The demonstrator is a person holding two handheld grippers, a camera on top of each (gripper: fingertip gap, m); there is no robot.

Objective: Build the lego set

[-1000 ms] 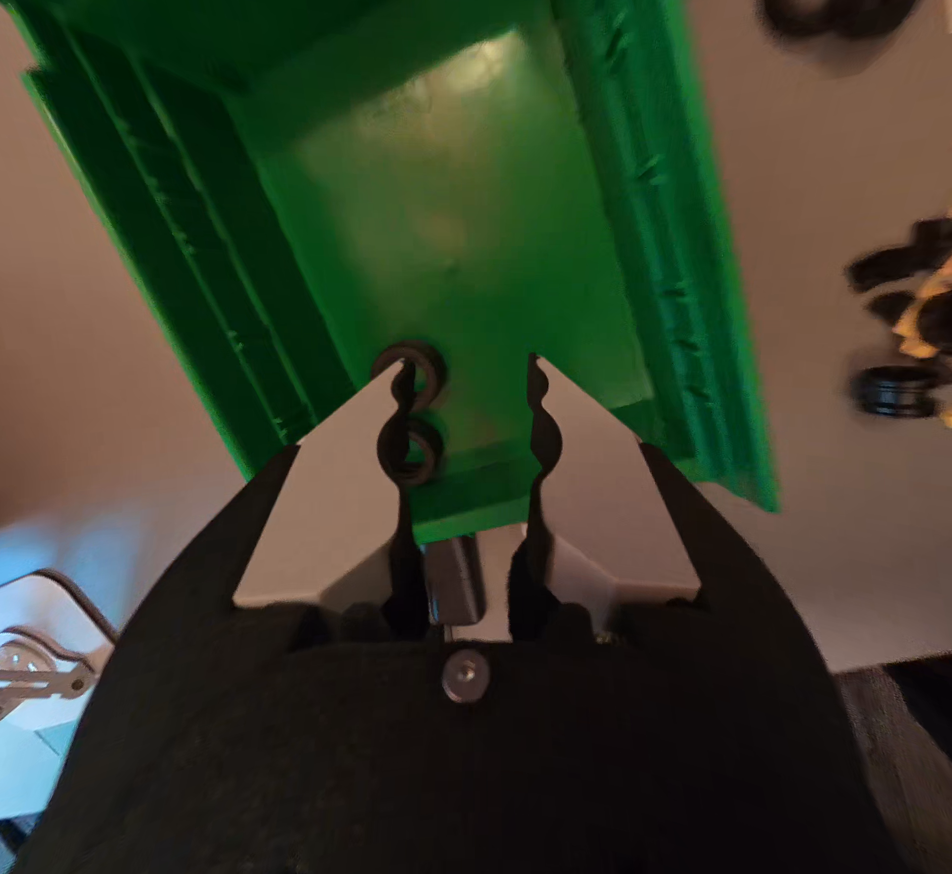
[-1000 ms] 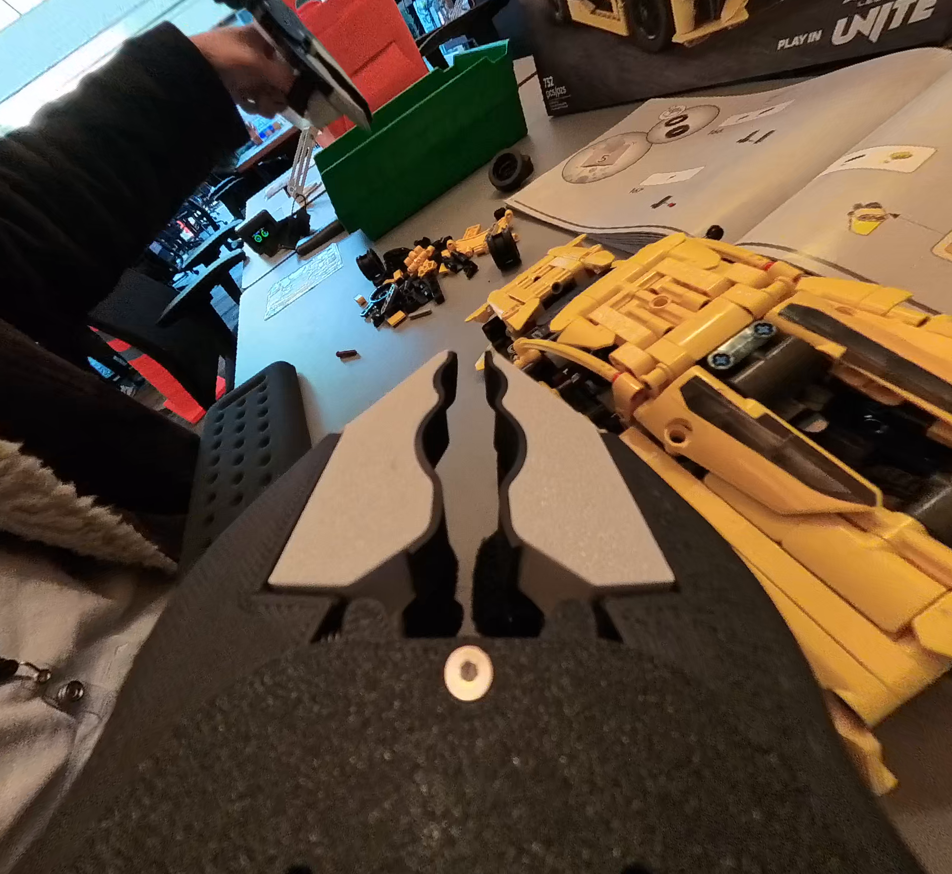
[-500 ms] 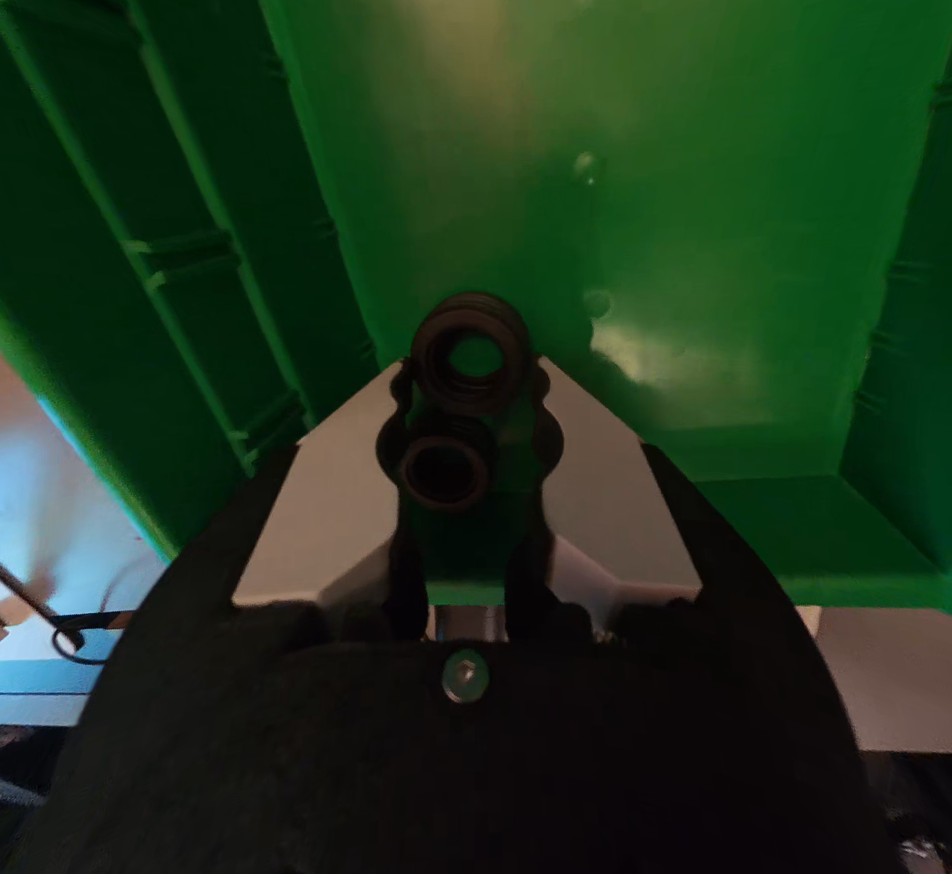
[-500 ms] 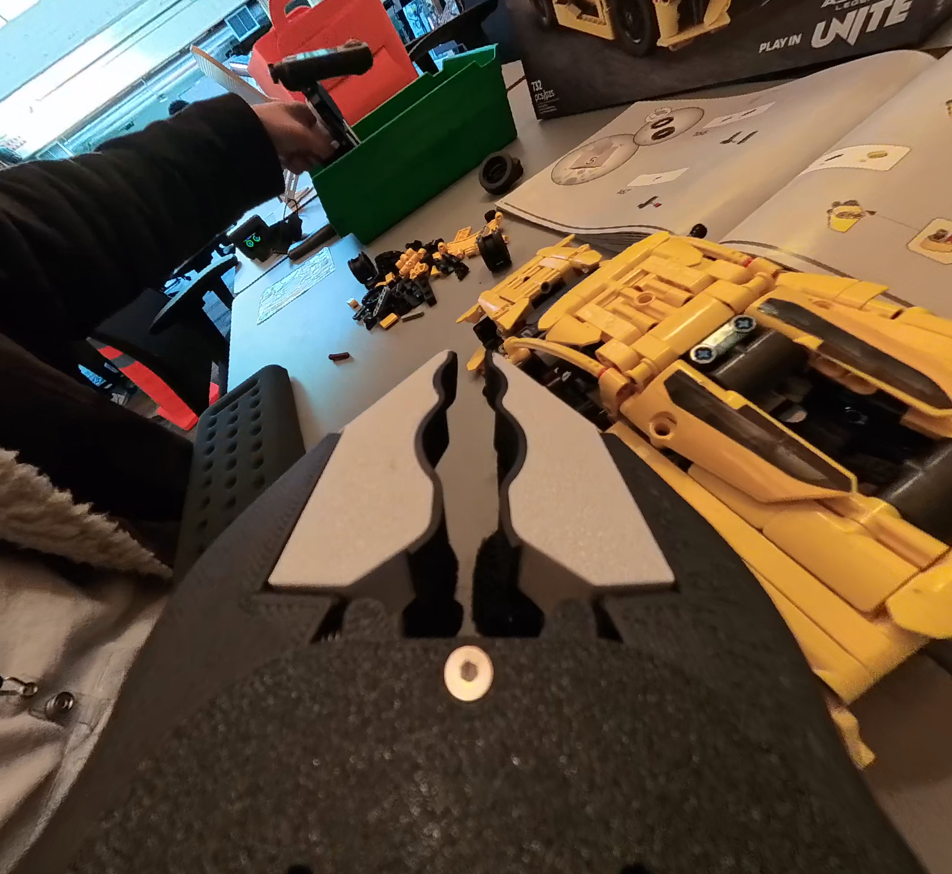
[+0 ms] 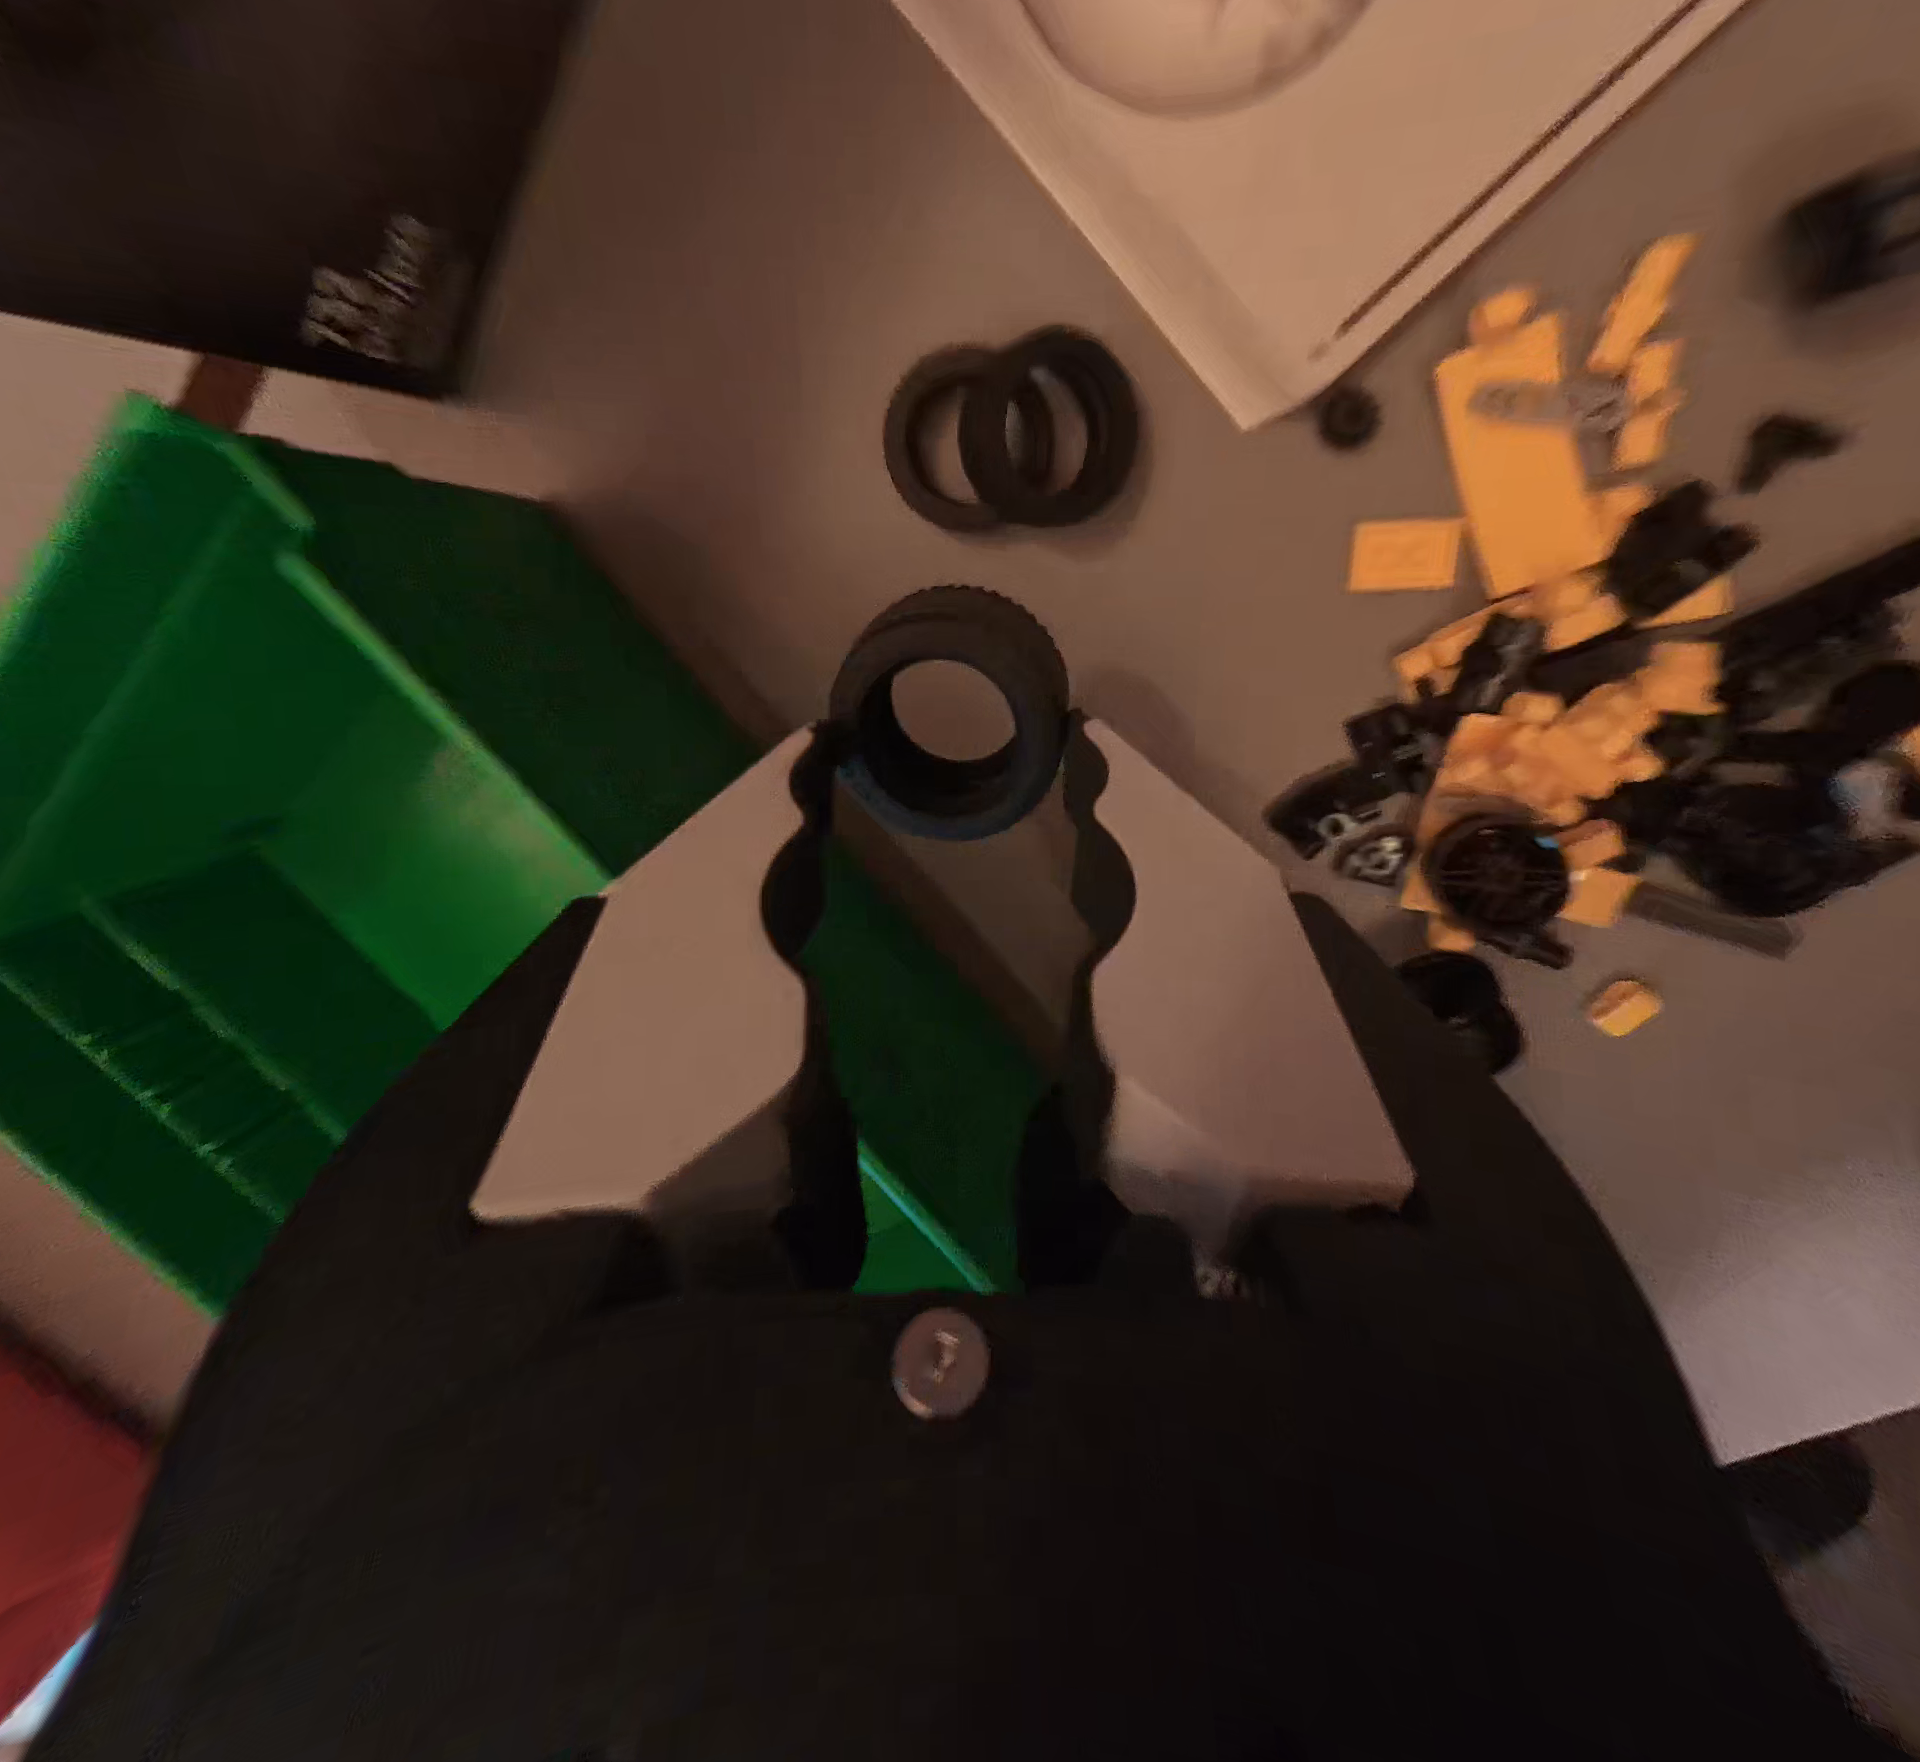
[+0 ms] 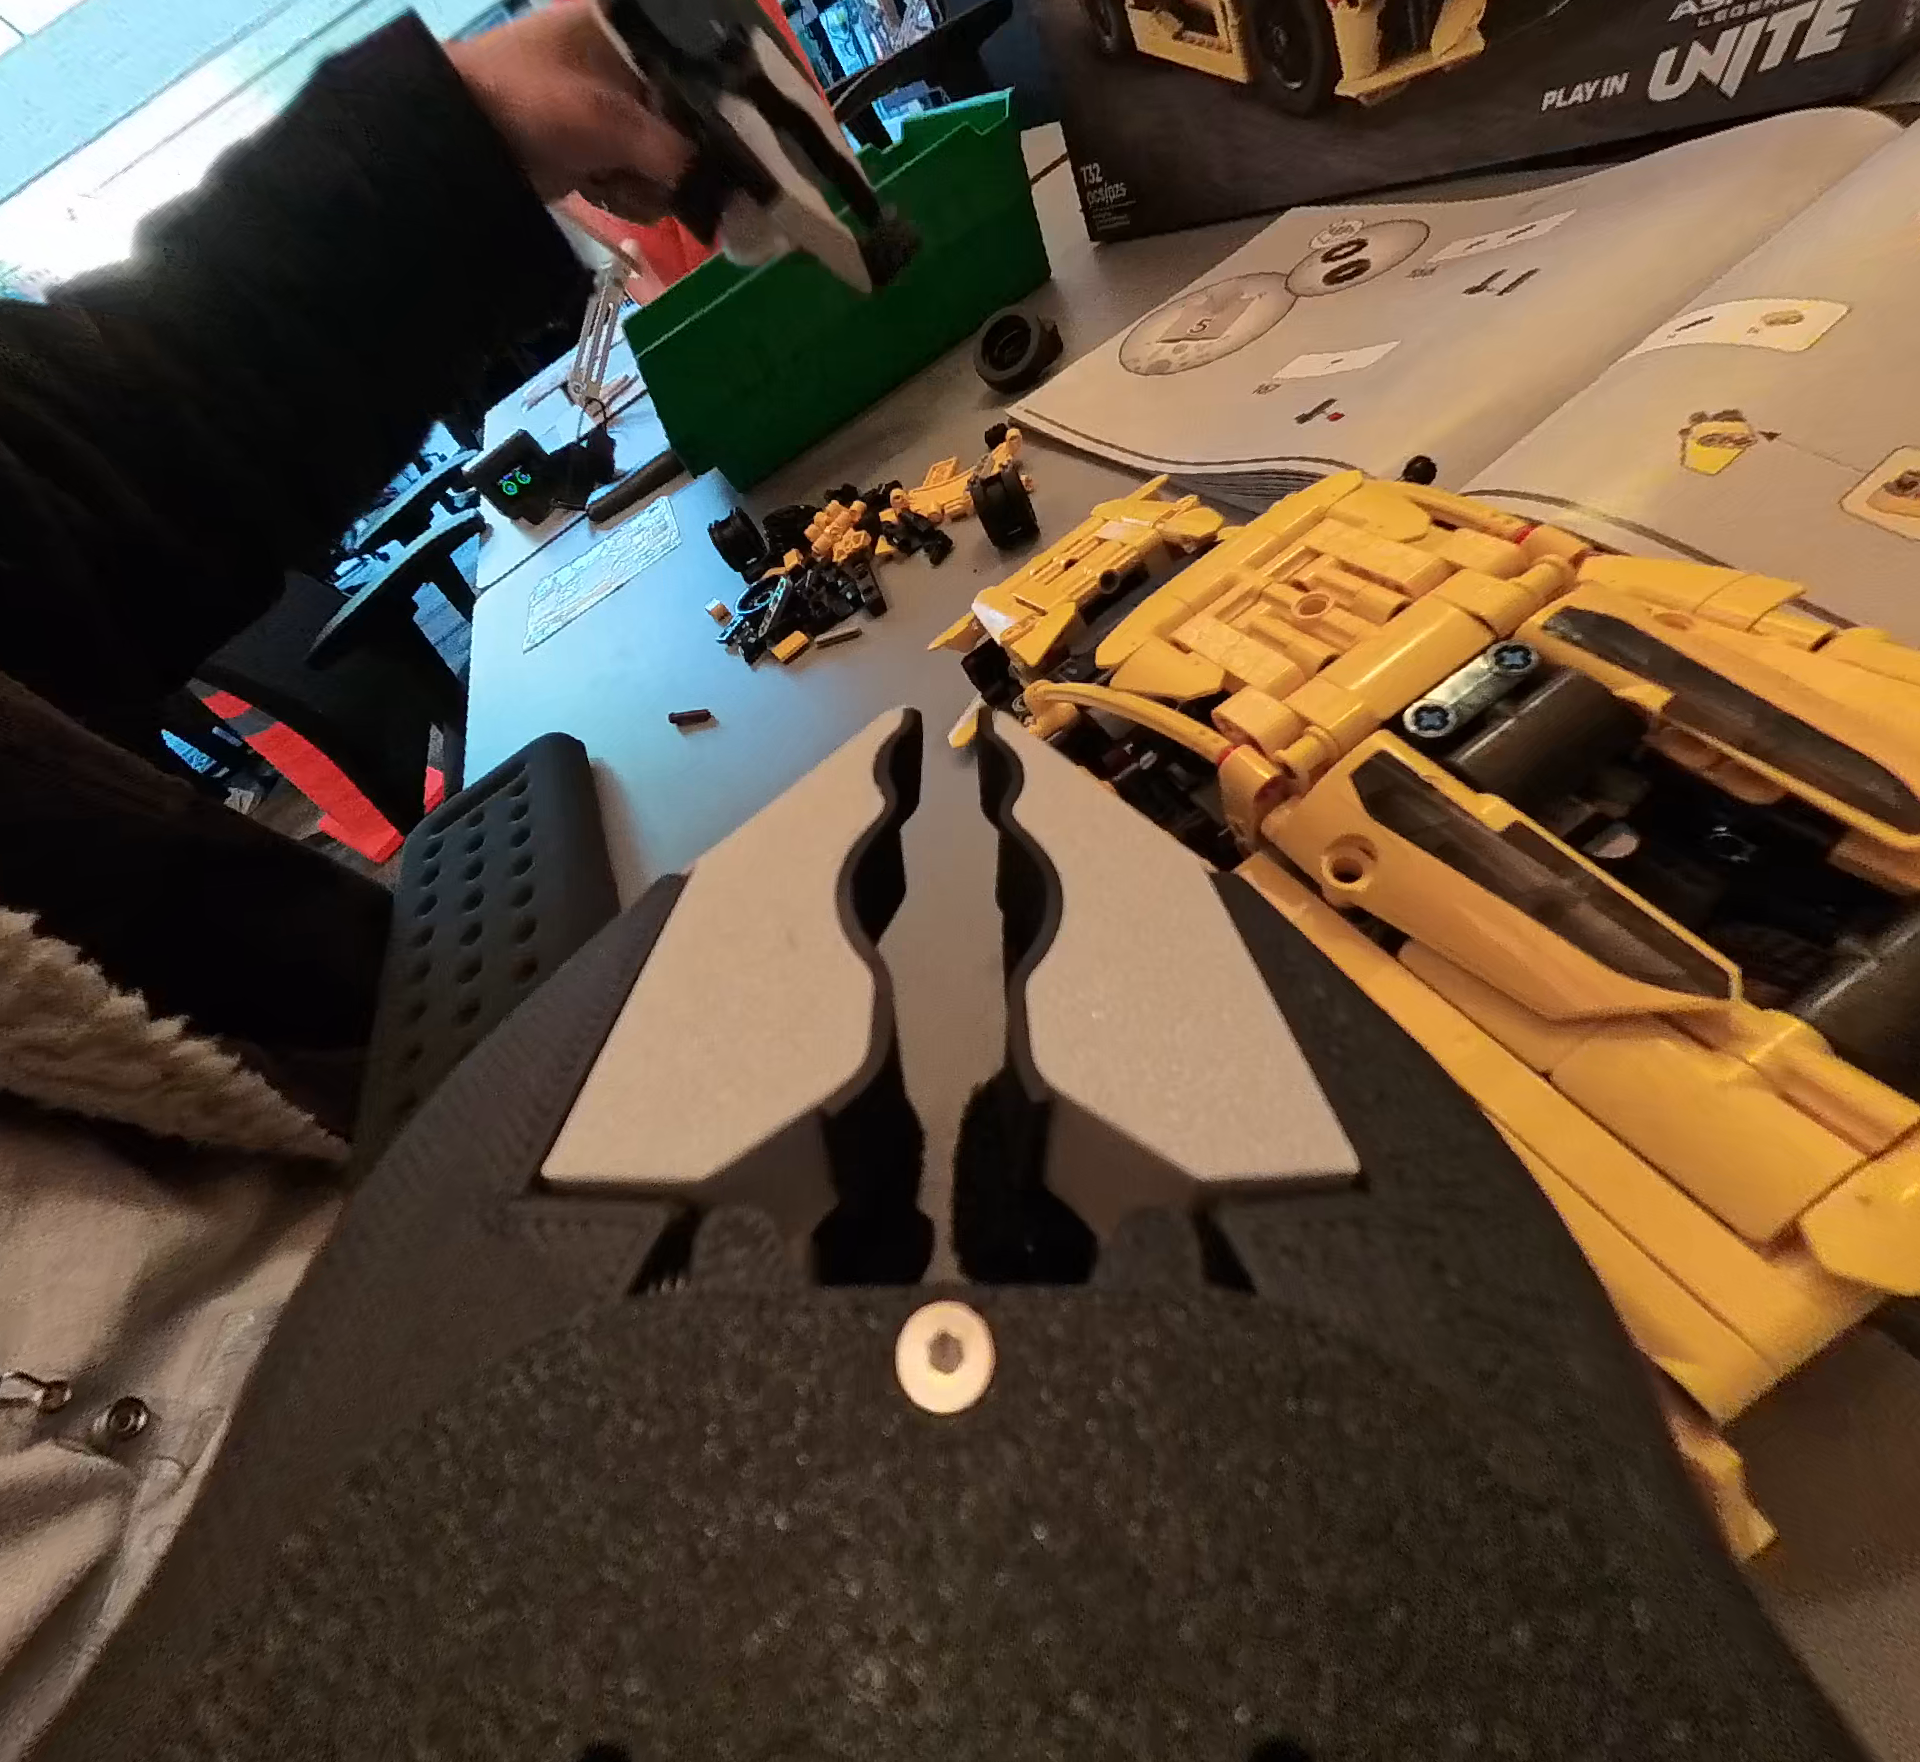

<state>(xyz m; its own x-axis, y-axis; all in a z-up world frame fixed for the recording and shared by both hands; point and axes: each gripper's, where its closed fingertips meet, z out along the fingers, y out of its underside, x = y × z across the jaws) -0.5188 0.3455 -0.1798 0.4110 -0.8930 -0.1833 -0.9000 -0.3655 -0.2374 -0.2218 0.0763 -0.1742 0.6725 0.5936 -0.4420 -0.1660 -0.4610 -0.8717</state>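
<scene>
Aloft above the counter [image 5: 727, 154], the left hand-held gripper [image 5: 948, 730] pinches a black rubber tyre [image 5: 948, 710] at its fingertips, the ring's open centre facing the wrist camera. Below and to one side sits the green bin [image 5: 260, 725]; just beyond the gripped tyre another black tyre [image 5: 1013, 429] lies flat on the counter, near the corner of the open instruction booklet [image 5: 1299, 154]. Farther to the side a scatter of loose yellow and black pieces [image 5: 1579, 777] is blurred by motion.

From the right wrist view, the same left hand-held gripper hangs over the rim of the green bin, held by a person's hand [image 6: 561, 112] in a dark sleeve. The right hand-held gripper [image 6: 951, 725] hovers low and holds nothing, its jaws drawn to a narrow slot, just beside the nose of the part-built yellow car [image 6: 1455, 777]. The set's box [image 6: 1455, 29] stands behind the booklet.

The step in hand appears to be fetching a tyre from the bin for the car's wheels. The next move likely calls for carrying the tyre across to the loose pieces, where a black wheel rim [image 5: 1486, 865] seems to lie, or to the car itself, and pressing it squarely over a rim. That would probably need the right hand-held gripper to steady the rim or the model, since soft rubber tends to bind if pushed on crooked.
</scene>
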